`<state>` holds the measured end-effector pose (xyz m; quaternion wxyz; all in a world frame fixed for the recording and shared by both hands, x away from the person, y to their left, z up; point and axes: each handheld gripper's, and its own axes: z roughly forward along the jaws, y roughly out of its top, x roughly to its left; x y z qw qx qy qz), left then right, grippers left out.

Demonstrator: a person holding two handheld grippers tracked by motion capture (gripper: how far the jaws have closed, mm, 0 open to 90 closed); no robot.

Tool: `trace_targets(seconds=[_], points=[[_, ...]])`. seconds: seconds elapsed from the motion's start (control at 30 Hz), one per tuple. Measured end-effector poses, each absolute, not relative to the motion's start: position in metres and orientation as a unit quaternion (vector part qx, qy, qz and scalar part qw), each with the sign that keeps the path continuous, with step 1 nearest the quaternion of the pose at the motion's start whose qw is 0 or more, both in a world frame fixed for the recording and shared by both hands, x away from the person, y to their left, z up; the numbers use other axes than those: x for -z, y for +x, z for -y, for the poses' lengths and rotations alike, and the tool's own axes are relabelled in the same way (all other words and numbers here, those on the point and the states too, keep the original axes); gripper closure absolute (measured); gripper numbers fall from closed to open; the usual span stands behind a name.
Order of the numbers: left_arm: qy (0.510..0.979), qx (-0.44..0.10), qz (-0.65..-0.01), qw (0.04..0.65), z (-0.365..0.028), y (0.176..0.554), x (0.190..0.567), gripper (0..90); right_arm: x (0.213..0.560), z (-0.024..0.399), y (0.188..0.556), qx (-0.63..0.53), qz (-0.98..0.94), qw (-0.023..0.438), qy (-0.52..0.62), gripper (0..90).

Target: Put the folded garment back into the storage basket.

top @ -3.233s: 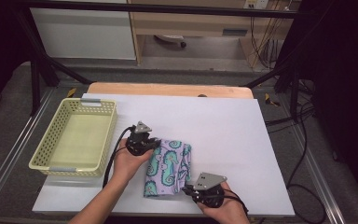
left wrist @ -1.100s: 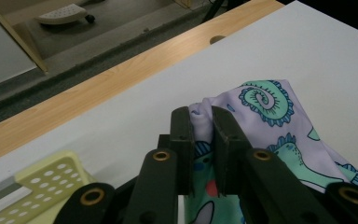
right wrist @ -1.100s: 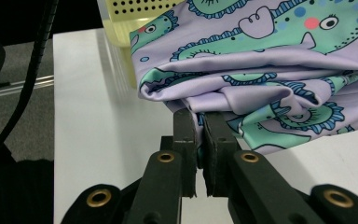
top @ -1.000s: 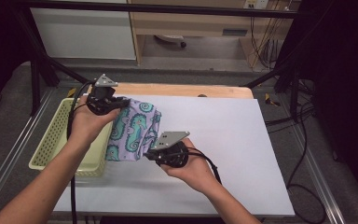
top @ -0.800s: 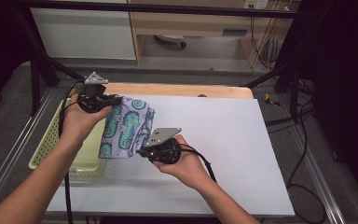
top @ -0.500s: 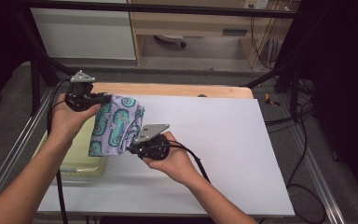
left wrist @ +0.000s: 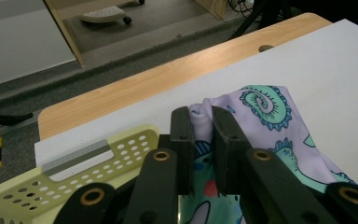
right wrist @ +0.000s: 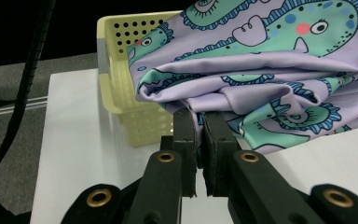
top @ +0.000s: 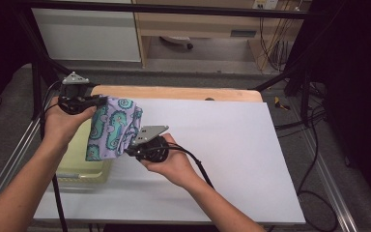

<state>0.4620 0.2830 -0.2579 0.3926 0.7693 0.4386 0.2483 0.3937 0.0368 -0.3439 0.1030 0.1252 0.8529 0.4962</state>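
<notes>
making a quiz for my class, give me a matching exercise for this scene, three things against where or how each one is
1. folded cloth
2. basket
3. left gripper

A. pale yellow, on the table's left side
B. held up between both grippers
C. clamped on the cloth's far edge

Pairs: 1-B, 2-A, 3-C

My white worktop (top: 232, 145) lies on a wooden tabletop whose light edge (top: 174, 92) shows along the far side. Past it the floor (top: 212, 58) is grey carpet. A white cabinet (top: 87, 34) stands at the back left, and beside it a pale wooden unit (top: 198, 24) with an open space underneath. Black frame bars (top: 280, 79) slant down at both sides, and black cables (top: 314, 145) trail across the floor on the right, where the room is dark
</notes>
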Motion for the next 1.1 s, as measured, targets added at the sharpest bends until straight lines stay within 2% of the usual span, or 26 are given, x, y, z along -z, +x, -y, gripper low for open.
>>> trace_targets(seconds=[1.1], points=[[0.751,-0.266,-0.468,0.381,-0.325,0.459,0.261,79.8,0.349,-0.083,0.401,-0.503,-0.851,0.105,0.108,85.5]])
